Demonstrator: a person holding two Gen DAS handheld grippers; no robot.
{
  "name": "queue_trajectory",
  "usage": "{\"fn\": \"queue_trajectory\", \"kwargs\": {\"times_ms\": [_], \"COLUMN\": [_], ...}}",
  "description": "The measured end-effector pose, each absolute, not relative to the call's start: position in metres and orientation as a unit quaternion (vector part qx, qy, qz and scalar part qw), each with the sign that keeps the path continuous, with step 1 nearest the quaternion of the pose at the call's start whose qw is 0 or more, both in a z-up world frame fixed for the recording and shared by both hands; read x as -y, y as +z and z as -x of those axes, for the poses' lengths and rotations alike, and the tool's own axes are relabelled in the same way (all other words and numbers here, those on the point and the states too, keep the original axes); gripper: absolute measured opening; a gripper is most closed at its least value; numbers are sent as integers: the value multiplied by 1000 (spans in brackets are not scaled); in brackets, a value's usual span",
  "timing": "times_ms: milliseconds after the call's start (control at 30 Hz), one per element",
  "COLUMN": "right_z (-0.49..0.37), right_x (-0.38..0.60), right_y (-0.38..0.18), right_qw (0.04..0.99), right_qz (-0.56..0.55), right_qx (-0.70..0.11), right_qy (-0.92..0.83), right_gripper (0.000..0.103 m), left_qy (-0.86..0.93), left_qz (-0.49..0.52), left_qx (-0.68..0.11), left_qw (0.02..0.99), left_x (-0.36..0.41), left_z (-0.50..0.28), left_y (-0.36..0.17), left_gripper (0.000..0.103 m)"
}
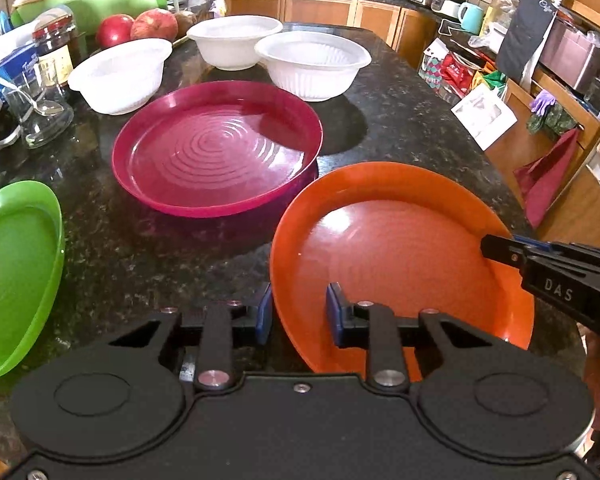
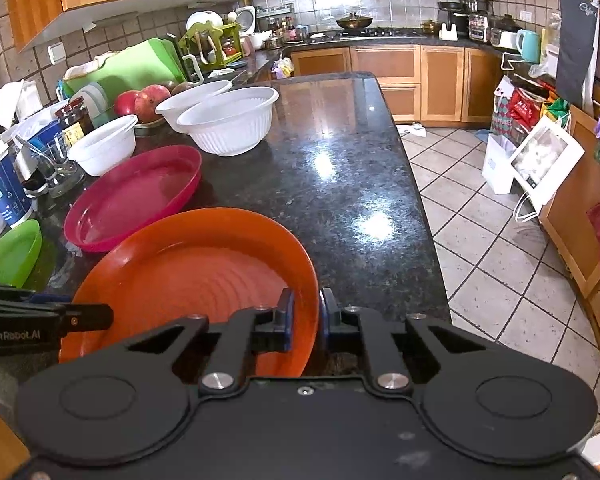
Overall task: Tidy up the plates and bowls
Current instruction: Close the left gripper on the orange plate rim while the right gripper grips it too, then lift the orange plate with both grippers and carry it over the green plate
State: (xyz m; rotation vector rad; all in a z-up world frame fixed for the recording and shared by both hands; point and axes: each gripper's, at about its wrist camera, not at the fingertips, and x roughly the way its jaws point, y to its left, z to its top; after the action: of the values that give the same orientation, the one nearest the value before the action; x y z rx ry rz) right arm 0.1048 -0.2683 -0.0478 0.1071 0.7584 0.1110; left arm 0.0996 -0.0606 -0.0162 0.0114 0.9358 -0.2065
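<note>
Plates and bowls sit spread over the dark speckled bench (image 2: 340,184). Nearest is an orange plate (image 1: 384,256), at the near edge of the bench and tilted, its near rim lifted. The left tongs (image 1: 300,314) straddle its left rim, one blue pad (image 1: 265,314) outside and the other over the inner face; a gap shows beside the rim, so whether the pads press it I cannot tell. The right tongs (image 2: 306,318) are clamped on the plate's right rim, blue pads tight against both faces of the edge. In the left wrist view the right tongs reach in from the right edge of the picture onto the plate's rim.

Beyond the orange plate, to the left, a pink plate (image 1: 216,148) lies flat on the bench. A green plate (image 1: 16,272) sits near the left edge. Farther back stand three white bowls (image 1: 316,66), upright and close together, the right one ribbed. Behind them lie red fruit (image 1: 134,28), and left of them a jar (image 1: 58,50) and a glass with a spoon (image 1: 40,114).
</note>
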Motion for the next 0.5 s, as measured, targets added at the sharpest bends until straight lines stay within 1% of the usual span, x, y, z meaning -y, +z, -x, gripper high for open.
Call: {"fn": "queue_trajectory", "kwargs": {"times_ms": [100,200,500], "right_z": [-104,-102,-93], "right_x": [266,265,260], "right_y": [-48,-47,-46], "right_qw": [927,926,927], "right_qz": [-50,-51,-51], "right_qx": [-369,-370,-367], "right_qy": [50,50,54], "right_gripper": [14,14,14], "left_qy": [-101,-96,-90], "left_qz": [-4,-5,-5], "left_qx": [-450,-450,-448], "left_qw": [887,888,889], "left_x": [59,56,48], "left_z": [-98,-95,-87], "left_y": [-16,-15,-15], "left_gripper": [35,29,25]}}
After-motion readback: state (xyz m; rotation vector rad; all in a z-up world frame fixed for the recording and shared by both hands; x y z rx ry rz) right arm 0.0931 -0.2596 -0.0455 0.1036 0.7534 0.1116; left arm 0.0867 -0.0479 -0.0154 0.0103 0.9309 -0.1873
